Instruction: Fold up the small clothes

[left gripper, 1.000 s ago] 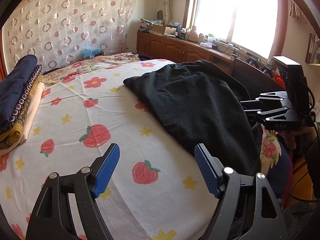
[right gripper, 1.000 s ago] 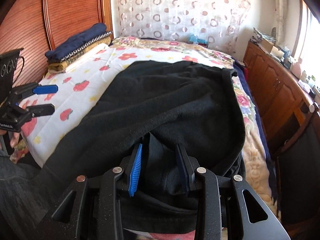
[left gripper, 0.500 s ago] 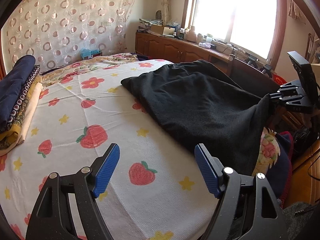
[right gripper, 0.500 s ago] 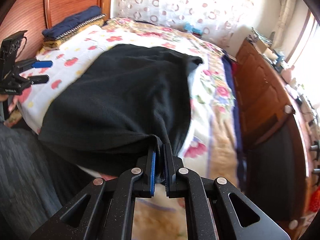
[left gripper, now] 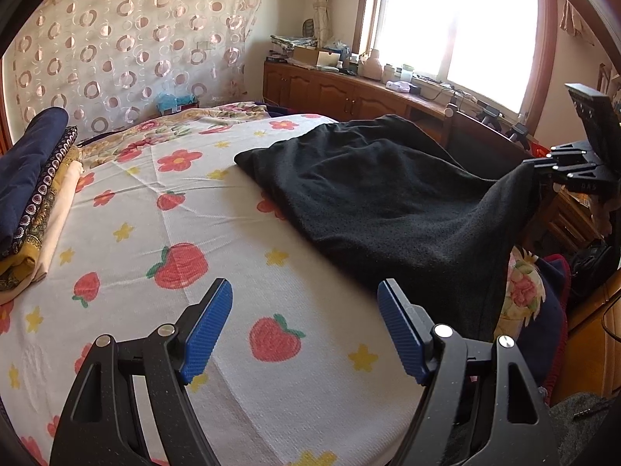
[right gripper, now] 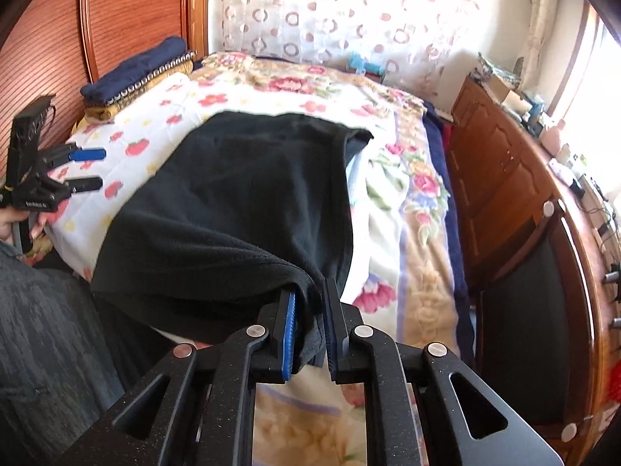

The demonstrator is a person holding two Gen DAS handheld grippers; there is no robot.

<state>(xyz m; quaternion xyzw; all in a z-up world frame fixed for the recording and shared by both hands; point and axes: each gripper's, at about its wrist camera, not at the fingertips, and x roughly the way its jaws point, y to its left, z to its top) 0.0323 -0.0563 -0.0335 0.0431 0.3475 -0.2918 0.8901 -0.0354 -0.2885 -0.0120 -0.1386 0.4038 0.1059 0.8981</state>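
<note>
Progress, L to R. Far L at the headboard: folded stack [left gripper: 27,190], dark blue on top, patterned and cream layers under it. Judged as finished items or spare bedding; cannot tell which.

L gripper [left gripper: 304,324]: fingers apart, nothing between them, hovering over the strawberry-print sheet [left gripper: 178,256] on the bed. Not engaged w/ any cloth.

Centre: black garment [left gripper: 368,194] lies spread on the bed's R half, one far corner flat on the sheet, near edge hanging over the bed side. No fold line visible yet. Judged: fold barely started, approx. first step only.

R gripper [right gripper: 308,324]: fingers clamped on the near corner of the black garment, corner lifted clear of the bed, cloth pulled taut from the pinch. Its fingers have just opened slightly, cloth remaining between them; grip looks thin, slip risk.

Left to do: carry corner across, flatten, repeat folds, stack.

Writing: white lettering on each gripper body, too small/blurred to read. No brand labels legible on the garment.
</note>
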